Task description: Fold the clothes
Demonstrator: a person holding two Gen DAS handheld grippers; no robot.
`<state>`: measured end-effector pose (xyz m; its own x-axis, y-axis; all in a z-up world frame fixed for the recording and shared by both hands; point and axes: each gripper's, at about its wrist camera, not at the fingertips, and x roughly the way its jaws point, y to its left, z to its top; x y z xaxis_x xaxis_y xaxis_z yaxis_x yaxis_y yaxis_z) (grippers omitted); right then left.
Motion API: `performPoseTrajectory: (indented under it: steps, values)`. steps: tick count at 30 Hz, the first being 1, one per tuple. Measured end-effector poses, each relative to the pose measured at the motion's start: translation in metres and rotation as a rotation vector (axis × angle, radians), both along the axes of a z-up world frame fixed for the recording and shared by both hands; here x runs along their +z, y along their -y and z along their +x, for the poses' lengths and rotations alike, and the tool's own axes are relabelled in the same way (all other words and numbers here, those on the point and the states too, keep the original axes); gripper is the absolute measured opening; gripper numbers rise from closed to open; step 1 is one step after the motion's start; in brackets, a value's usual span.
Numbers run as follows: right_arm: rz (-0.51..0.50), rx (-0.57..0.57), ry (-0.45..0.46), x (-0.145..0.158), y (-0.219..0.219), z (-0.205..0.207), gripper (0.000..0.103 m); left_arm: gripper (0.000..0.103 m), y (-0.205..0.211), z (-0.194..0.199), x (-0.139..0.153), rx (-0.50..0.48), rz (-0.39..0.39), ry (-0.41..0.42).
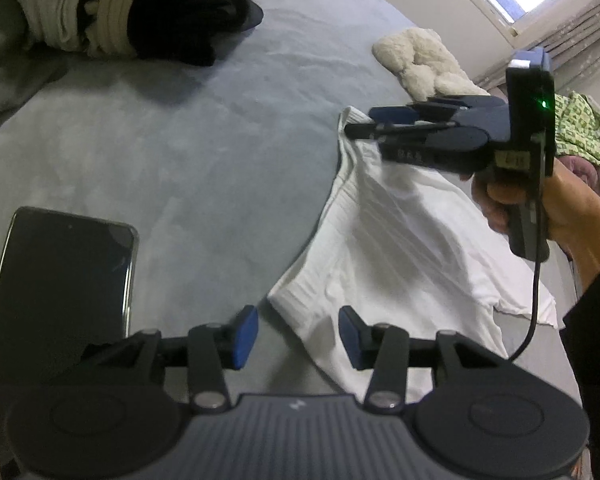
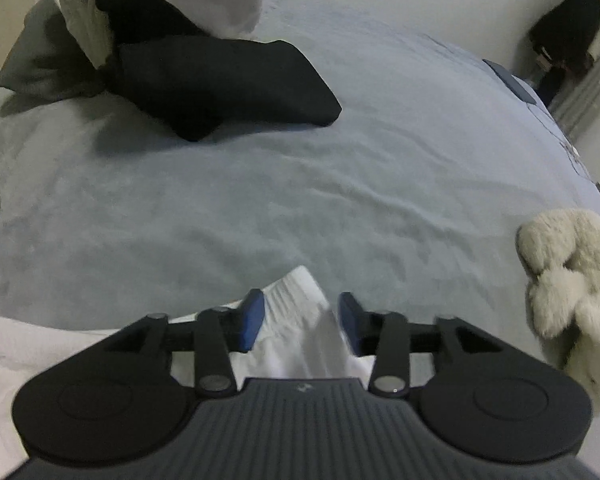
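A white ribbed garment (image 1: 384,240) lies on the grey bed (image 1: 204,152). My left gripper (image 1: 298,334) is open, its blue pads on either side of the garment's near corner, just above it. My right gripper (image 1: 360,126) reaches over the garment's far corner, which is raised off the bed. In the right wrist view that corner (image 2: 300,312) stands between the blue pads of the right gripper (image 2: 300,320), and the jaws are apart with a gap on both sides of the cloth.
A black phone (image 1: 64,280) lies left of my left gripper. A pile of black and cream clothes (image 1: 140,12) sits at the far left; a black folded item (image 2: 220,80) shows there. A white plush toy (image 1: 420,64) lies right. A green patterned cloth (image 1: 580,132) is at the bed's right edge.
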<state>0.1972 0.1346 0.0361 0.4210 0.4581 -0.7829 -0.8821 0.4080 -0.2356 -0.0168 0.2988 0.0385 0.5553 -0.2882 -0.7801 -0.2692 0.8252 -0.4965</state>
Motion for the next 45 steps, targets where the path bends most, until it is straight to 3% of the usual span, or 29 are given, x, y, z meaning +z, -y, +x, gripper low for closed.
performPoseTrajectory:
  steps: [8, 12, 14, 17, 18, 20, 28, 34, 39, 45]
  values:
    - [0.095, -0.051, 0.025, -0.004, 0.008, 0.003, 0.007, 0.044, 0.004, 0.000, 0.003, -0.009, 0.017, 0.002]
    - [0.102, -0.067, 0.034, -0.006, 0.003, 0.002, 0.008, 0.046, -0.001, 0.000, -0.001, 0.018, -0.037, -0.012]
    - [0.103, -0.073, 0.029, -0.007, 0.002, 0.003, 0.008, 0.053, 0.000, 0.001, -0.003, 0.030, -0.064, -0.010]
    - [0.092, -0.070, 0.027, -0.006, 0.002, 0.003, 0.008, 0.053, 0.005, 0.004, -0.006, 0.042, -0.082, -0.004]
    - [0.085, -0.069, 0.030, -0.007, 0.000, 0.003, 0.008, 0.050, 0.009, 0.005, -0.006, 0.044, -0.050, -0.002]
    - [0.069, -0.066, 0.038, -0.008, -0.003, 0.003, 0.008, 0.004, 0.017, 0.007, -0.005, 0.052, 0.037, -0.009]
    - [0.117, -0.061, 0.105, -0.003, -0.006, -0.002, 0.007, 0.002, 0.008, -0.012, 0.003, 0.139, 0.081, 0.040]
    - [0.186, -0.071, 0.125, 0.004, -0.011, -0.001, 0.006, 0.002, 0.004, -0.031, 0.017, 0.184, 0.175, 0.103]
    - [0.112, -0.073, 0.147, -0.021, -0.030, 0.001, 0.006, 0.001, 0.004, -0.024, -0.002, 0.174, 0.203, 0.007]
    - [0.150, -0.134, 0.149, -0.018, -0.027, 0.002, 0.010, 0.006, 0.004, -0.015, -0.005, 0.177, 0.209, -0.021]
